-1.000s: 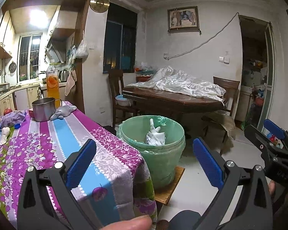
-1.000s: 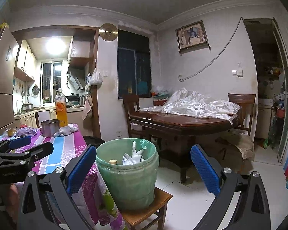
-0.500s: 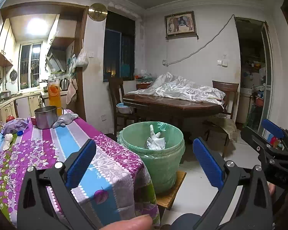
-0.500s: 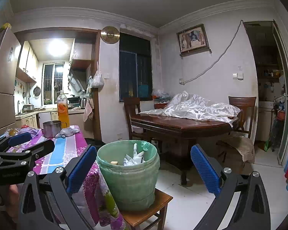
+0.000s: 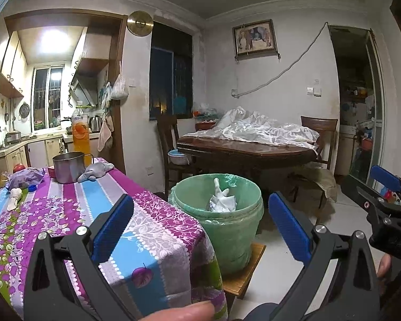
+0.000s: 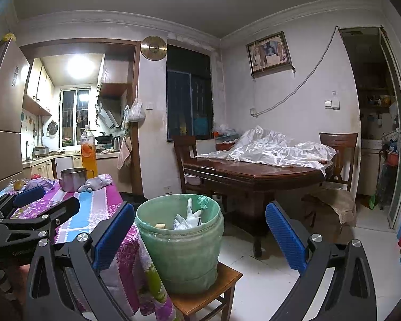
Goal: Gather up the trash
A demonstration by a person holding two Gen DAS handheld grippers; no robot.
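A green plastic-lined bin (image 5: 222,230) (image 6: 183,248) stands on a low wooden stool (image 6: 208,297) beside the table, with crumpled white paper (image 5: 222,200) (image 6: 188,218) inside. On the purple and blue tablecloth (image 5: 66,214) lie a crumpled white tissue (image 5: 14,198), a blue bottle cap (image 5: 32,187) and a purple wrapper (image 5: 26,178). My left gripper (image 5: 200,230) hovers open and empty over the table corner, short of the bin. My right gripper (image 6: 199,236) is open and empty too, facing the bin from the right.
A steel mug (image 5: 68,167), a grey cloth (image 5: 95,171) and an orange drink bottle (image 5: 80,131) stand at the table's far end. Behind the bin is a dark wooden dining table (image 5: 248,152) with chairs and a white sheet. White tiled floor (image 6: 280,272) lies to the right.
Both grippers have risen and tilted upward a little, so the bin sits lower in both views. Both stay open and empty.
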